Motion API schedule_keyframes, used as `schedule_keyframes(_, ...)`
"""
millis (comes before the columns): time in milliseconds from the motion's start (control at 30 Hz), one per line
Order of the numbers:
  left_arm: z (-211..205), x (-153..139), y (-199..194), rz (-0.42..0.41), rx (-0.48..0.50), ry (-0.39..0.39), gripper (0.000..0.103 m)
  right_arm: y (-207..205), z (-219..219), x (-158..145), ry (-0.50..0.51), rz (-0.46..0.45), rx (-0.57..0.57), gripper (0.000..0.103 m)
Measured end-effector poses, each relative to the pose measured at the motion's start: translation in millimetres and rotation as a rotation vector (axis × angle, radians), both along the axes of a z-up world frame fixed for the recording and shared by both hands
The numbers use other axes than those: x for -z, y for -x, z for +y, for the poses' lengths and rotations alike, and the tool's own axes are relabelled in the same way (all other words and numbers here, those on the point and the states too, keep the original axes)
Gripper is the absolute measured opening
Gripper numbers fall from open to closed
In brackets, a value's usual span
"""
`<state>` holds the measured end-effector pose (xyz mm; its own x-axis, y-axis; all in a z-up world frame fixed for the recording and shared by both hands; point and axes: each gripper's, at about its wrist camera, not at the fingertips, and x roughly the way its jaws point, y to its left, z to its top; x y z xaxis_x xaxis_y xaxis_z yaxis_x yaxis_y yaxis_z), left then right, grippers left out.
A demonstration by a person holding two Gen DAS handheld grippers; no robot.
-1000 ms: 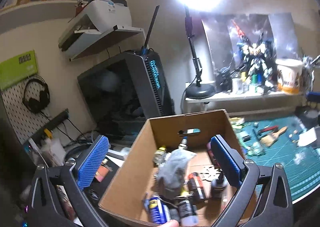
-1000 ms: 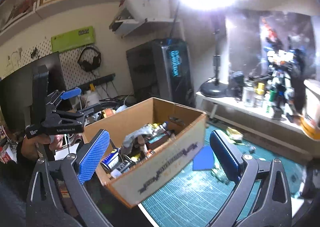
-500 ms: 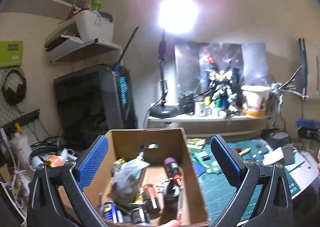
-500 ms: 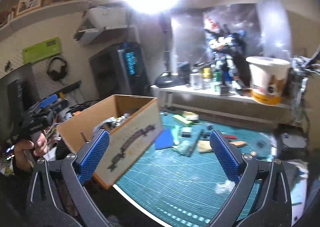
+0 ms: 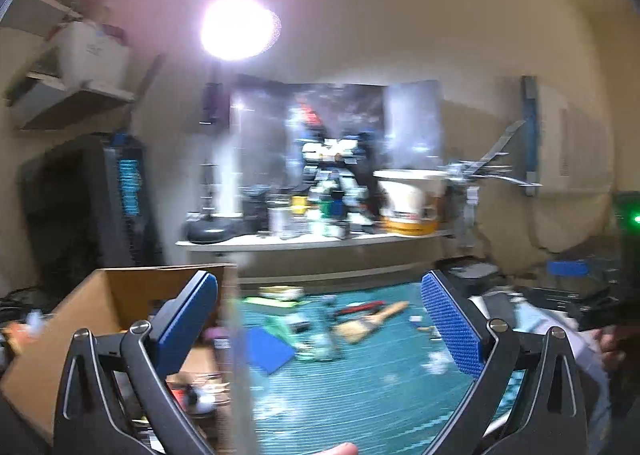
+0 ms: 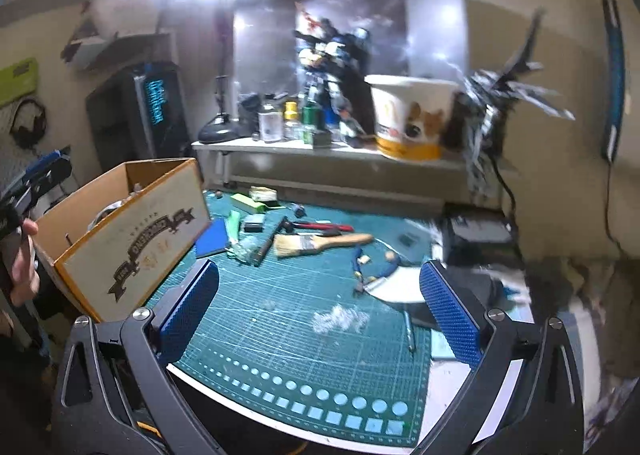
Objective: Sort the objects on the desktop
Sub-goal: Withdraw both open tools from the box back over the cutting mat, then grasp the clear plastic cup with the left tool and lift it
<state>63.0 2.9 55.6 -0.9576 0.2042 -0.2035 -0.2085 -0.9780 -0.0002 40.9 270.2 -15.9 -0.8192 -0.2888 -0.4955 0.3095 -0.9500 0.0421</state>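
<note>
Left wrist view, blurred: left gripper (image 5: pixel 320 329) gaping, empty; wooden-handled flat paintbrush (image 5: pixel 370 321) ahead between its fingers on green cutting mat (image 5: pixel 360 387). Right wrist view: right gripper (image 6: pixel 319 313) likewise spread, empty; paintbrush (image 6: pixel 320 242) ahead, long axis crosswise, handle rightward; brown cardboard box (image 6: pixel 132 227) left; nearer arm unclear

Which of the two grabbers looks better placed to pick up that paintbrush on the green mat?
Probably the right gripper: it is open and empty, with the paintbrush straight ahead. The left gripper, also open, sits over the cardboard box.
</note>
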Motion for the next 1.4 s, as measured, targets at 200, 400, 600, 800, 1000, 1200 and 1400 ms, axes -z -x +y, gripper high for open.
schedule_keyframes(200,45.5,40.5,32.7,-0.104,0.068,0.009,0.103,2.1,32.3,16.3,0.019,-0.038,0.053,0.101)
schedule_keyframes(400,62.9,94.0,99.6,-0.295,-0.012,0.061,0.103,6.7,65.8,35.6,0.054,-0.091,0.095,0.101)
schedule_keyframes(600,12.7,123.9,155.7,-0.426,-0.153,-0.054,0.102,11.3,87.0,45.8,0.105,-0.118,0.104,0.101)
schedule_keyframes(800,1.8,140.1,190.4,-0.504,-0.192,-0.040,0.102,19.9,88.0,58.5,0.091,-0.126,0.073,0.101)
schedule_keyframes(1000,2.6,161.1,229.7,-0.624,-0.240,-0.003,0.095,34.6,85.8,73.0,0.110,-0.165,0.041,0.101)
schedule_keyframes(1200,-5.1,183.0,251.4,-0.730,-0.257,-0.095,0.083,45.3,81.6,80.1,0.119,-0.183,0.014,0.101)
schedule_keyframes(1400,-4.6,185.1,258.1,-0.728,-0.279,-0.076,0.068,54.6,79.8,86.5,0.134,-0.201,-0.012,0.101)
